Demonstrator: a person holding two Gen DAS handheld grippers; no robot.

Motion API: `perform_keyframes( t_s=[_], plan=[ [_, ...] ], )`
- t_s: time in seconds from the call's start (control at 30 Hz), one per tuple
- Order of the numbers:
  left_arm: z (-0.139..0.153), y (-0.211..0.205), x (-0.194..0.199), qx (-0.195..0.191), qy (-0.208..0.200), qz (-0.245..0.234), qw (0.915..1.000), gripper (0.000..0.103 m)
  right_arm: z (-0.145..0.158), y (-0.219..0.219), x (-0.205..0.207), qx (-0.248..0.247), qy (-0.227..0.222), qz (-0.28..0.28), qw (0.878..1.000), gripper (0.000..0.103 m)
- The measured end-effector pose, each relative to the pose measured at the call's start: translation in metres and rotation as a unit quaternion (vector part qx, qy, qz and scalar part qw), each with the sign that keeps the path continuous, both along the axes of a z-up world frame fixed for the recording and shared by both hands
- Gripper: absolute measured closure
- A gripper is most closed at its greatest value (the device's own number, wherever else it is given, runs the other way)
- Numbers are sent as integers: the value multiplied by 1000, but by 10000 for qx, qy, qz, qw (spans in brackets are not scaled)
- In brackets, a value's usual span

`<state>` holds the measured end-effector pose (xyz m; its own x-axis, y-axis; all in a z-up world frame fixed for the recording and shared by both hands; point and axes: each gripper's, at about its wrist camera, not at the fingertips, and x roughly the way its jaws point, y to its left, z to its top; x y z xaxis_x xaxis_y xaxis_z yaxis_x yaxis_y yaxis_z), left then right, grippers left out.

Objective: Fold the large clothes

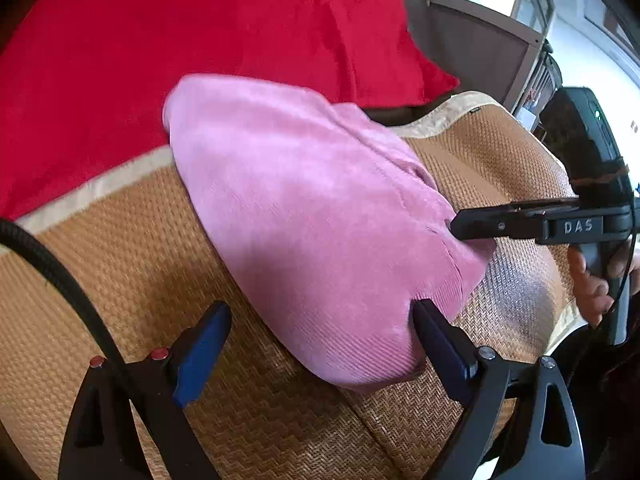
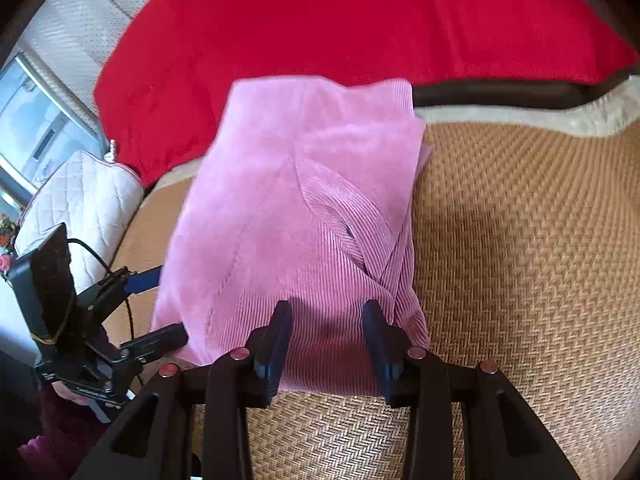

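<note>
Only the right wrist view shows the quilted white cushion (image 2: pixel 86 196) beside the woven mat (image 2: pixel 520 240) where the folded pink garment (image 2: pixel 296 216) lies, left gripper (image 1: pixel 320 320) jaws apart, right gripper (image 2: pixel 326 312) jaws pinching its near edge.

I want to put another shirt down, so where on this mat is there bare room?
Bare woven mat lies right of the pink garment, up to the beige border, and along the near edge. Crowded: the back, under the red blanket, and left, by the left gripper.
</note>
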<state>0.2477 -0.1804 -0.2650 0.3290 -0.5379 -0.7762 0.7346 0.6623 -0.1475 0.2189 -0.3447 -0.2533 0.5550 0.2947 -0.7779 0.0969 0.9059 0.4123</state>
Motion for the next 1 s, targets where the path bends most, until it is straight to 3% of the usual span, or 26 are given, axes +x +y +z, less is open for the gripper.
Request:
perform_keyframes(
  t_s=[0.17, 0.3, 0.43, 0.5, 0.7, 0.83, 0.9, 1.0],
  plan=[
    [21, 5, 3, -260, -160, 52, 9995, 10, 16, -4, -8, 105, -274, 41, 9996, 62],
    [18, 12, 30, -692, 279, 326, 9967, 10, 3, -10, 13, 35, 115, 131, 9998, 59],
    [1, 16, 60, -1088, 1160, 636, 9852, 10, 19, -36, 10, 764, -366, -14, 9964, 31],
    [-6, 18, 69, -1247, 1547, 702, 9776, 10, 23, -56, 10, 787, -573, -392, 9945, 23],
    [-23, 12, 75, -1438, 2337, 544, 9601, 10, -8, -99, 34, 1535, -277, -725, 9851, 22],
    [-28, 9, 79, -1578, 2580, 529, 9517, 10, -33, -108, 44, 2274, -163, -613, 9717, 22],
    [-31, 10, 82, -1668, 2697, 538, 9469, 10, -43, -111, 48, 2403, -20, -563, 9691, 22],
    [-37, 17, 89, -1867, 2880, 585, 9374, 10, -47, -108, 52, 2624, -171, -339, 9642, 24]
  ],
)
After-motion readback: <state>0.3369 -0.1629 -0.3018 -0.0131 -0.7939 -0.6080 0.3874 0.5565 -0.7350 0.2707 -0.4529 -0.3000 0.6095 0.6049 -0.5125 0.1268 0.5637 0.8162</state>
